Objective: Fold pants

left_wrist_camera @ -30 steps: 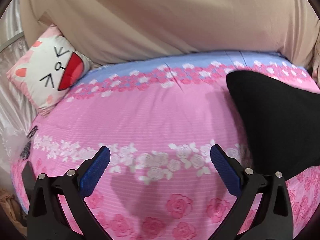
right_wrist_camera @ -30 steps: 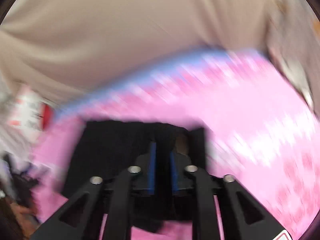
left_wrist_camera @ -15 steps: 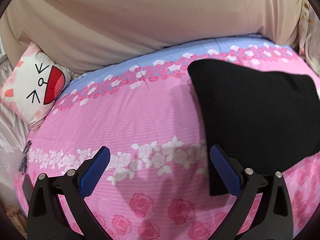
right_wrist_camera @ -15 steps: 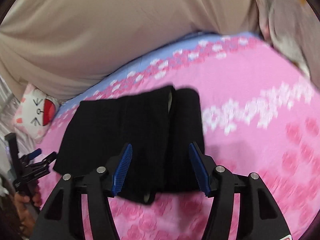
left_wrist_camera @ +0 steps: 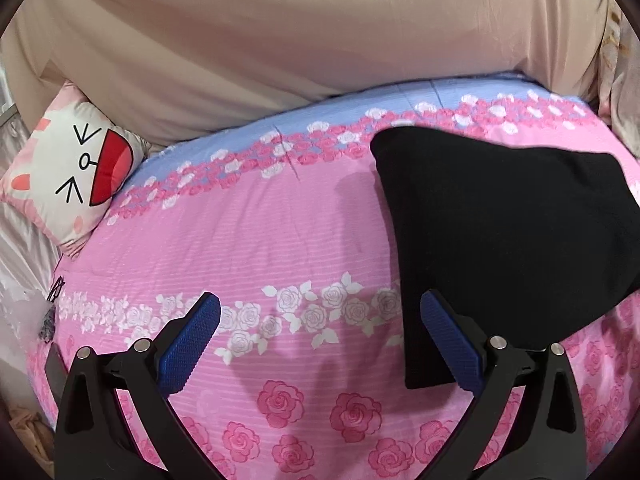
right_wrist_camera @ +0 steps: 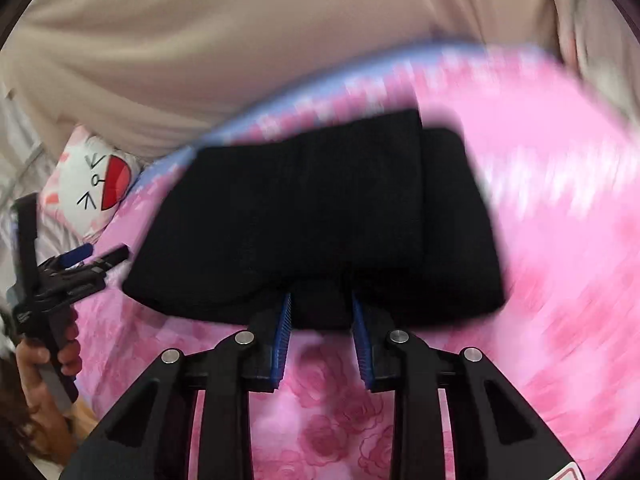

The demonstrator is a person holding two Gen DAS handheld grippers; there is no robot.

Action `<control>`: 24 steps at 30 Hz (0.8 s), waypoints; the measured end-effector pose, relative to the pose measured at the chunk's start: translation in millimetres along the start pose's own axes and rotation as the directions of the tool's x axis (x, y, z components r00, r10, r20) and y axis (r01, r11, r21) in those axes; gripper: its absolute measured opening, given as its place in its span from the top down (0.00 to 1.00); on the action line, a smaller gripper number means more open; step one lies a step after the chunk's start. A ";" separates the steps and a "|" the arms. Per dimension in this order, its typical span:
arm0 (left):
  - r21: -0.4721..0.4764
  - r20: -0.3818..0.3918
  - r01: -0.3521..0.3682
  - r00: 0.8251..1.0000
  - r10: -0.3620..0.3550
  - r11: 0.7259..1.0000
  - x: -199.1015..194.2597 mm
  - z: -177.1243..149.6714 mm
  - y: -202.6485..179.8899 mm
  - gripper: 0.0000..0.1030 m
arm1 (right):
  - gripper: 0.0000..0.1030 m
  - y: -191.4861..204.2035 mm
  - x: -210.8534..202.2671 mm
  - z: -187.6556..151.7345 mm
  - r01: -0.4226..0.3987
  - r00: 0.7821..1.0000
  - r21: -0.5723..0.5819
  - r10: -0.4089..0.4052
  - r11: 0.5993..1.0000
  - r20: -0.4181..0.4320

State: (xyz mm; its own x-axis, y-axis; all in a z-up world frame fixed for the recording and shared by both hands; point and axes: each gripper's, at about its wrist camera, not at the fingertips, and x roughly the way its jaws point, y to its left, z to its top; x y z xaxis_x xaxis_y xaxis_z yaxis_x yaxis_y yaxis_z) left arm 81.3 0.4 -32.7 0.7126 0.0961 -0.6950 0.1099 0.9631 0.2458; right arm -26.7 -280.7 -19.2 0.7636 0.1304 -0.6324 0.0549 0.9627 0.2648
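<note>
The black pants (right_wrist_camera: pixel 320 220) lie folded in a thick rectangle on the pink rose-patterned bed (right_wrist_camera: pixel 560 240). My right gripper (right_wrist_camera: pixel 322 312) has its blue pads on either side of the pants' near edge, jaws narrowed but with a gap. The view is blurred by motion. In the left wrist view the pants (left_wrist_camera: pixel 500 232) lie at the right, their near left corner by my right pad. My left gripper (left_wrist_camera: pixel 320 320) is wide open and empty above the bedsheet (left_wrist_camera: pixel 260 240). It also shows in the right wrist view (right_wrist_camera: pixel 92 256), held in a hand.
A white and pink cat-face cushion (left_wrist_camera: pixel 68 172) lies at the bed's far left corner. A beige padded headboard (left_wrist_camera: pixel 300 40) runs along the far side. Silvery fabric and clutter (left_wrist_camera: pixel 24 280) lie past the bed's left edge.
My right gripper opened off the pants half a second ago and has now narrowed around their near edge, moving in. The left gripper stayed open and swung slightly back left.
</note>
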 end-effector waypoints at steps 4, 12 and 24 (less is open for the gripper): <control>-0.017 -0.006 0.025 1.000 -0.026 1.000 5.5 -0.7 -3.7 0.05 | 0.75 -22.4 -7.5 12.6 0.161 0.987 -0.037 -0.161 0.986 0.012; 0.032 -0.063 0.014 0.998 -0.012 0.999 23.0 -7.8 -23.3 0.05 | 0.69 -60.5 -26.0 11.3 0.102 0.988 0.174 -0.121 0.979 0.096; 0.097 -0.027 -0.051 0.998 0.054 0.994 37.2 -6.2 -43.0 0.04 | 0.87 -40.2 99.6 71.4 0.182 0.981 0.042 -0.178 0.983 -0.080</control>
State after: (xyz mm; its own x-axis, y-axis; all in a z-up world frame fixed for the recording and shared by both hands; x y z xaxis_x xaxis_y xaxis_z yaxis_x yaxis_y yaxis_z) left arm 98.8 -35.8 -73.3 0.6982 0.1547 -0.6990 0.1402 0.9279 0.3455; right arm 93.1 -323.3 -40.8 0.6876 -0.0243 -0.7257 0.2194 0.9597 0.1758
